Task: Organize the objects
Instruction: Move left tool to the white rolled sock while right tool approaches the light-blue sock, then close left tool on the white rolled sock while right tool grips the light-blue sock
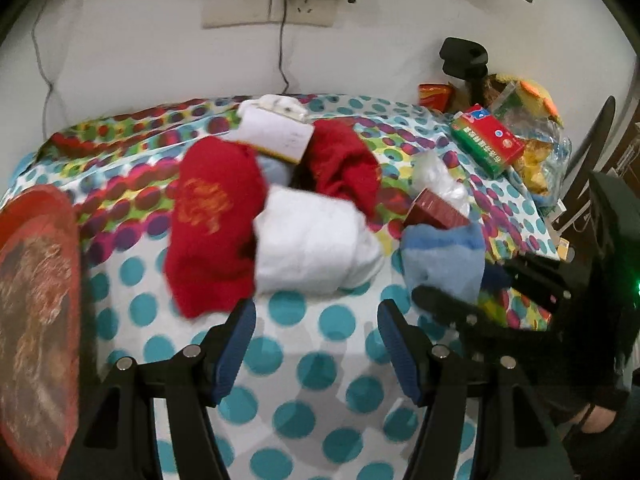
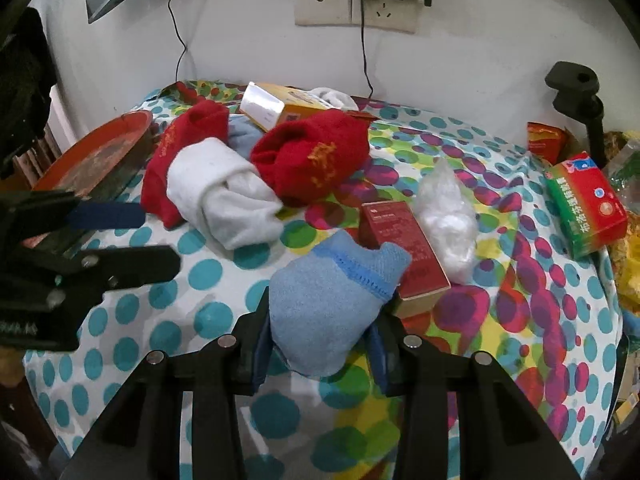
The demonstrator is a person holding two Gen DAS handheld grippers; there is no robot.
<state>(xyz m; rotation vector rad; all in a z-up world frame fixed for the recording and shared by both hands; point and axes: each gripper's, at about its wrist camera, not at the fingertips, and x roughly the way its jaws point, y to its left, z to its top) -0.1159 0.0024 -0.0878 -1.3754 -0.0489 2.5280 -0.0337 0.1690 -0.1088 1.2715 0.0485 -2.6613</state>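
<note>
Sock-sorting step in hand: blue sock [image 2: 332, 304], lower centre of right-wrist view, is clamped by right gripper [image 2: 320, 344]. Left gripper [image 1: 316, 344] is held apart, empty, below white sock [image 1: 316, 248]. Next: blue sock probably lifted clear w/o dragging the red box [image 2: 404, 252].

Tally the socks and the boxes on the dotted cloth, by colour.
Red socks: 2
White socks: 2, a rolled one and one behind the yellow box
Blue socks: 2
Dark red box: 1
Yellow and white box: 1
Green and red box: 1
Total: 9
</note>
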